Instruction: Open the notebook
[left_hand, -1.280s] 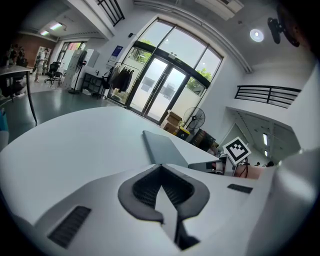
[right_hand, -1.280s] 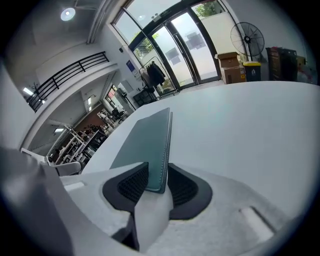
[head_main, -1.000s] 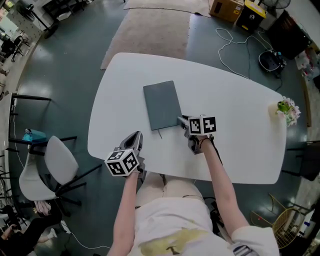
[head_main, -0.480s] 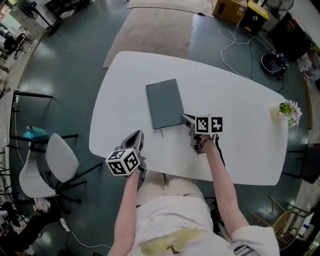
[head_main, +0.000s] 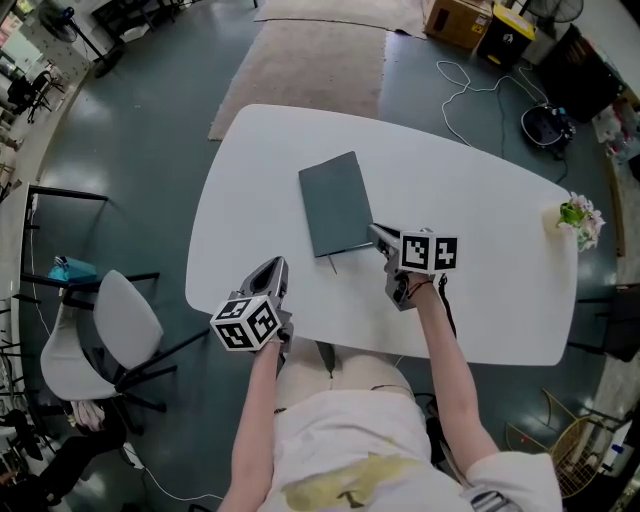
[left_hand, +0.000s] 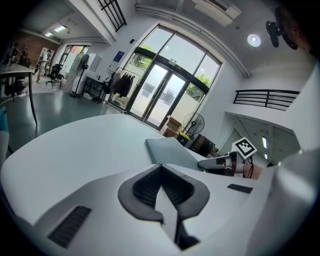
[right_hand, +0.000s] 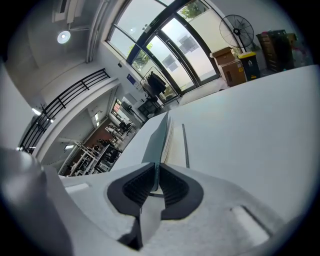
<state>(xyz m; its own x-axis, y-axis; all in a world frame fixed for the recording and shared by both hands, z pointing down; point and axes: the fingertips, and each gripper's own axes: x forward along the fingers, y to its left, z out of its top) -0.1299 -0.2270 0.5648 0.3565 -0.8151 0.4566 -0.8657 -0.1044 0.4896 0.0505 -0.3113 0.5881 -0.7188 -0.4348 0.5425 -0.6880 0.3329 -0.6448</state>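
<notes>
A grey-green notebook (head_main: 335, 203) lies on the white table (head_main: 480, 250), with a thin ribbon (head_main: 332, 265) trailing from its near edge. My right gripper (head_main: 375, 232) is at the notebook's near right corner. Its jaws are closing, and the pads press on the edge of the cover (right_hand: 159, 137). The cover is lifted off the pale pages (right_hand: 174, 142). My left gripper (head_main: 275, 268) hovers at the table's near edge, left of the notebook, shut and holding nothing. In the left gripper view the notebook (left_hand: 167, 150) lies ahead, with the right gripper (left_hand: 220, 163) beside it.
A small plant (head_main: 575, 215) stands at the table's far right edge. A white chair (head_main: 110, 330) sits on the floor to the left. Beyond the table lie a rug (head_main: 310, 60) and loose cables (head_main: 470, 90).
My right gripper has closed on the notebook's near right corner and risen a little, lifting the cover's edge. The left gripper has stayed where it was.
</notes>
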